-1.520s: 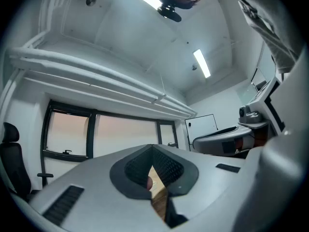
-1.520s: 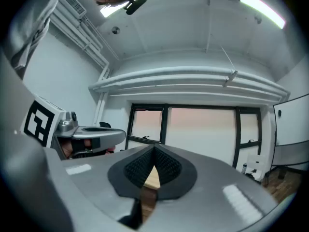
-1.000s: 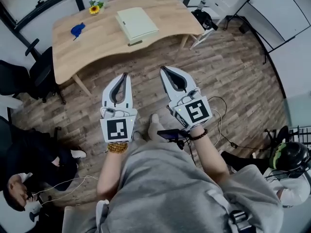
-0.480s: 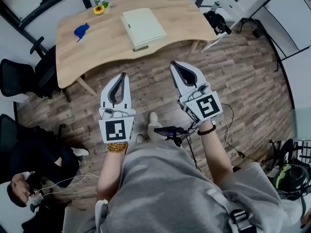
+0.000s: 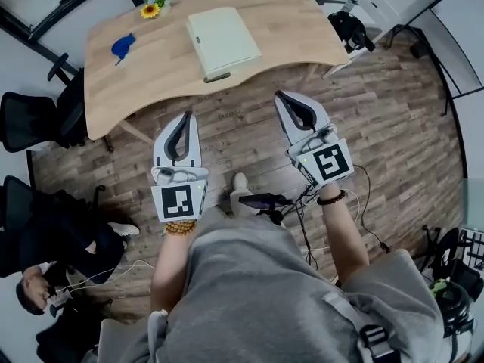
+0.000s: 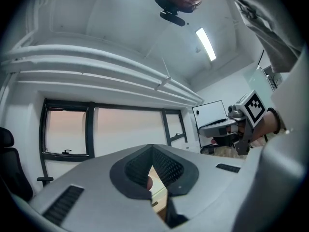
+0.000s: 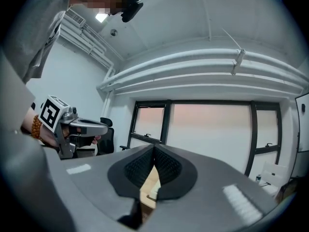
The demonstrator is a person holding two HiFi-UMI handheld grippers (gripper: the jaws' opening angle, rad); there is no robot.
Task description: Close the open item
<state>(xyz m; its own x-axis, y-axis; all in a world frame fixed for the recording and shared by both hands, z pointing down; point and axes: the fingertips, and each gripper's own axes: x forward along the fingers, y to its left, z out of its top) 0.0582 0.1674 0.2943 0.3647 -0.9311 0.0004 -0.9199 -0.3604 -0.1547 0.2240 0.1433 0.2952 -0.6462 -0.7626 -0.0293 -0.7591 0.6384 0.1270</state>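
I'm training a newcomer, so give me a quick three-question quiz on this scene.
1. True or false: the left gripper and the right gripper are both shut and empty.
2. In the head view, which thing on the table lies farthest left? A sunflower, B blue object, C pale box.
3. Fill in: both grippers hang over the wooden ____, short of the table.
Key: 1 true; 2 B; 3 floor.

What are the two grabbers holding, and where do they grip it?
Nothing. The left gripper and the right gripper are both shut and empty, away from the table.
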